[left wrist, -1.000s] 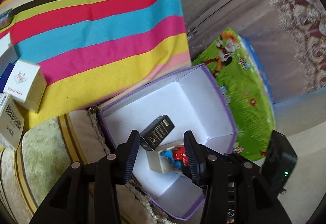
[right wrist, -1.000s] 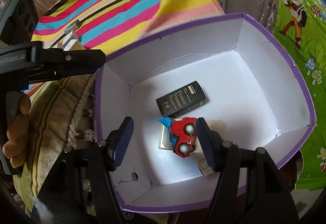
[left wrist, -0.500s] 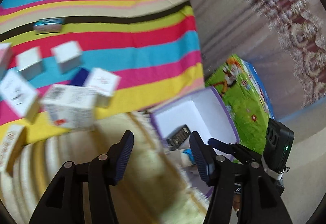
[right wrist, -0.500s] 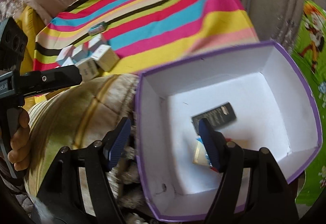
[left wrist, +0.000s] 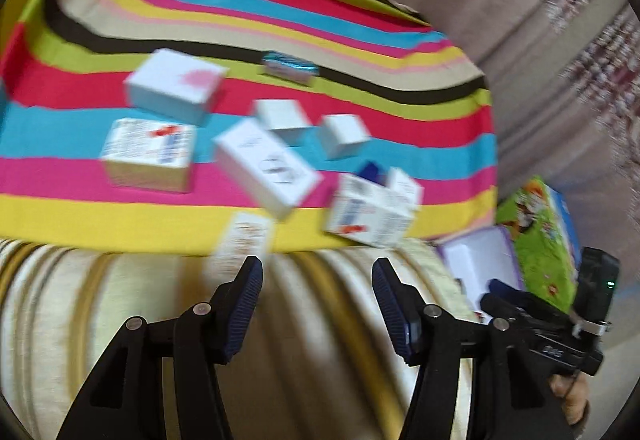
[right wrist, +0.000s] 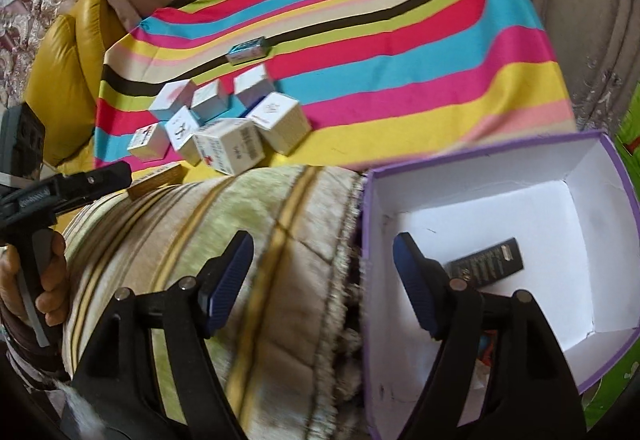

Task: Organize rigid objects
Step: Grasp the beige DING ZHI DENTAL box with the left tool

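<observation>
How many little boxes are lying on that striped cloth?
9. A blue foil box lies apart at the back, seven white boxes cluster mid-cloth, and a tan box sits at the near edge. A dark blue thing behind the cluster may be a tenth.

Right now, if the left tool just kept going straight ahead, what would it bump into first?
Probably the narrow pale carton lying at the edge of the striped cloth, just ahead of the open left tool. The picture is blurred, so depth is uncertain.
</observation>
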Demonstrator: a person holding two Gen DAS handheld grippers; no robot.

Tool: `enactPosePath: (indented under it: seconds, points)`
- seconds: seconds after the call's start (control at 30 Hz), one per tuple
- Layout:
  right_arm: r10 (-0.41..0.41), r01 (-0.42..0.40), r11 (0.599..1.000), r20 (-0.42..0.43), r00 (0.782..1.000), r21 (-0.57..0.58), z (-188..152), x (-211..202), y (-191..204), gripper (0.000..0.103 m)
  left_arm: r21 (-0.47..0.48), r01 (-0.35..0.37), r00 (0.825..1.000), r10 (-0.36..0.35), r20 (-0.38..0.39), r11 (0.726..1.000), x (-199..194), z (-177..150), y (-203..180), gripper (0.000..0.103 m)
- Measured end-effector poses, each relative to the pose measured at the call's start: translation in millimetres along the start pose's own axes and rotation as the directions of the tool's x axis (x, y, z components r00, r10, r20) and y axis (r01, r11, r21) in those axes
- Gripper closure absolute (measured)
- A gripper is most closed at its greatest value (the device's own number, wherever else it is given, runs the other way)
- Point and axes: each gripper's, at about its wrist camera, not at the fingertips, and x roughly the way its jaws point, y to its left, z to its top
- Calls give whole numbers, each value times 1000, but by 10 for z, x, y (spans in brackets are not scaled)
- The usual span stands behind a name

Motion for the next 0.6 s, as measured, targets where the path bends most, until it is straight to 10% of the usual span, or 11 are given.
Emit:
enactPosePath:
  seconds: [0.6]
  points:
    - [17, -21, 997, -59, 998, -68, 308, 347, 594, 18, 63, -130, 983, 137, -121, 990, 231, 80, 247, 45]
